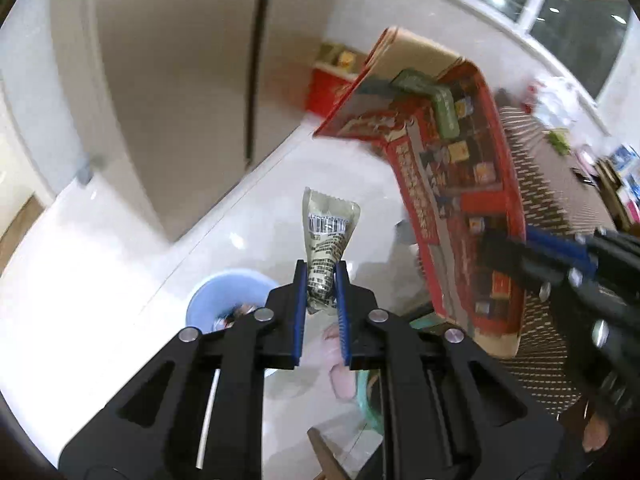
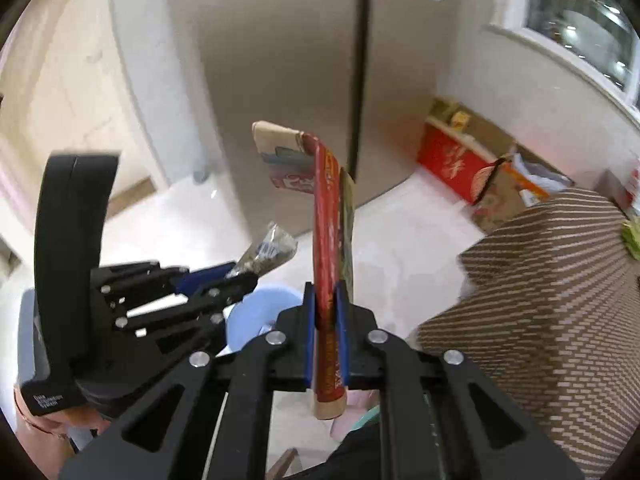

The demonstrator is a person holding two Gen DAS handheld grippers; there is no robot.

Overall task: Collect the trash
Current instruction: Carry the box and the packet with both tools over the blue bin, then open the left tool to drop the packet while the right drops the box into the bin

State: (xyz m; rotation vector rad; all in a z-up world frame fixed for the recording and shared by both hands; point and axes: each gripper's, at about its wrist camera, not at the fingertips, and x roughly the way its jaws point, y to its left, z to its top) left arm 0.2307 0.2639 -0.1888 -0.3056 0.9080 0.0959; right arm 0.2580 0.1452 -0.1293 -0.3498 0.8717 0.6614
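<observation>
Nearest the lens, the left gripper (image 1: 321, 286) is clamped on a crinkly foil wrapper (image 1: 327, 236), and the right gripper (image 2: 327, 306) is clamped on a flattened red carton (image 2: 326, 216), stiff printed card with a bent top flap. Both pieces hang above the floor with the round pale-blue bin (image 1: 224, 294) just below. This looks like the carry-to-bin step, so next each load needs centring over the rim before release.

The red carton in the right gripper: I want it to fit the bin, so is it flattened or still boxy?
Flattened. The red carton shows edge-on as a thin slab between the right gripper's pads; the left wrist view shows its broad printed face, slightly curved.
</observation>
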